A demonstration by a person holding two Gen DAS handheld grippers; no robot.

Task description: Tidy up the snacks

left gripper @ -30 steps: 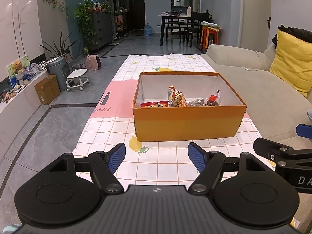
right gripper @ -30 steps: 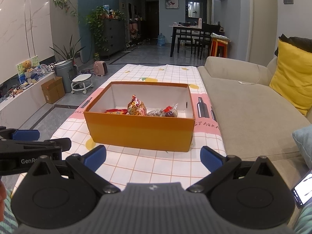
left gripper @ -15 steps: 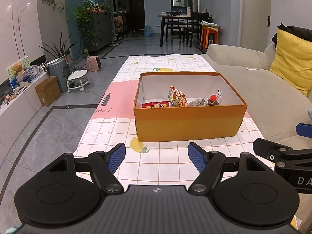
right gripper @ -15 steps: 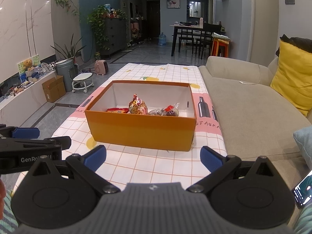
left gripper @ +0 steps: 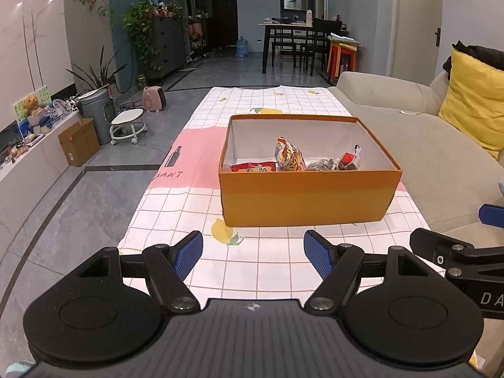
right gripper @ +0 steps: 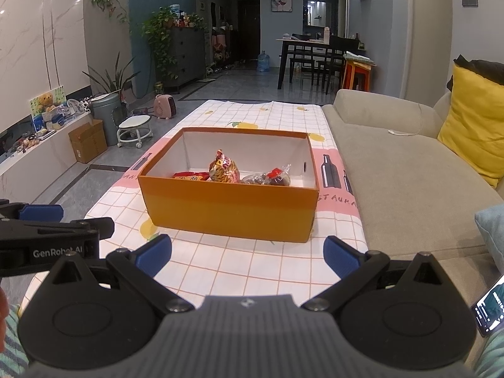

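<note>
Both claws are spread wide and hold nothing: the left claw (left gripper: 253,249) and the right claw (right gripper: 247,252) hover side by side over the near end of the bench (left gripper: 271,261), which is covered by a checked cloth. Straight ahead of them sits an orange box (left gripper: 307,197), open-topped, its near wall between the fingers and the snacks (right gripper: 225,171) lying inside against that wall. Bare cloth separates claws and box. Right of the right claw runs a grey sofa (right gripper: 409,170) with a yellow cushion (right gripper: 472,119).
</note>
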